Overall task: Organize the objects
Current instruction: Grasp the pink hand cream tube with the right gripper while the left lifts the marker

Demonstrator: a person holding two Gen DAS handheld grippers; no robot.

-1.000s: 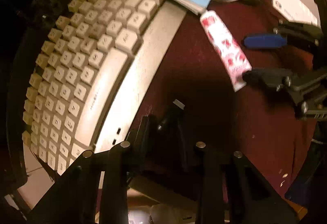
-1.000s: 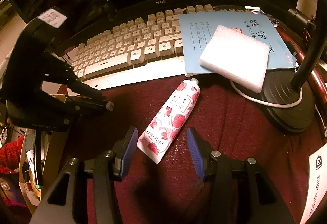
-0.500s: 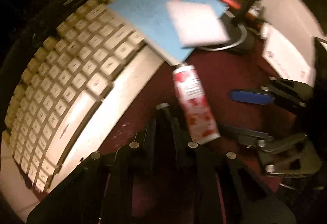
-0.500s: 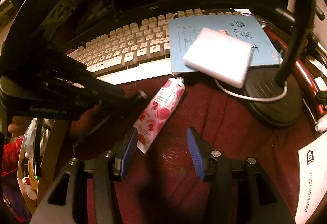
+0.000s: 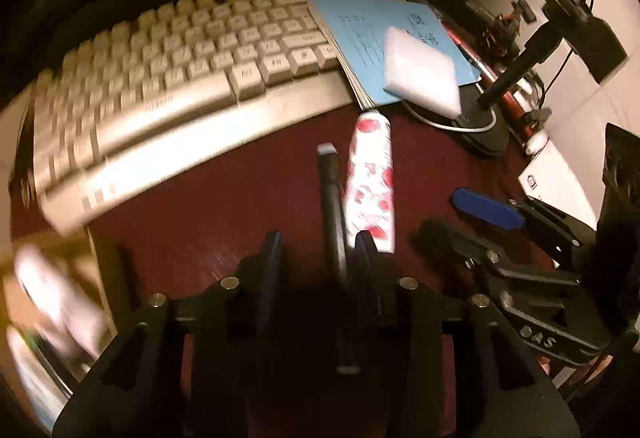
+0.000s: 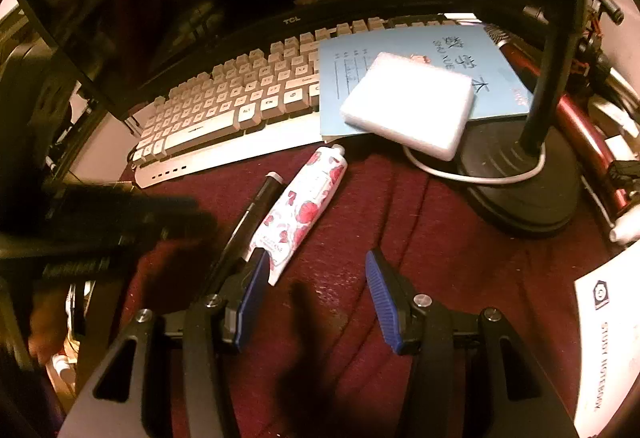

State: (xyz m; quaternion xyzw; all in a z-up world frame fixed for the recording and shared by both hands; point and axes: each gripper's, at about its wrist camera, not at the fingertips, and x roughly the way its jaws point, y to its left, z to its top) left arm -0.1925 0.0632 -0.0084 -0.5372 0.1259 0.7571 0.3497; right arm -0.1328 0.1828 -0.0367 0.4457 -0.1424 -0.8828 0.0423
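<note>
The left gripper [image 5: 316,250] has its jaws opening, with a black pen [image 5: 332,206] lying between them at lower centre of the left wrist view — the pads no longer press it. Just right of the pen lies a flowered tube [image 5: 372,174], its cap toward the keyboard [image 5: 168,78]. In the right wrist view the right gripper [image 6: 312,278] stands parted and empty over the dark red cloth [image 6: 440,246]; its left finger overlaps the tube's near end — contact unclear

bare maroon cloth [image 6: 460,238] right of tube [image 6: 304,210], lamp base [image 6: 524,194] beyond
</note>
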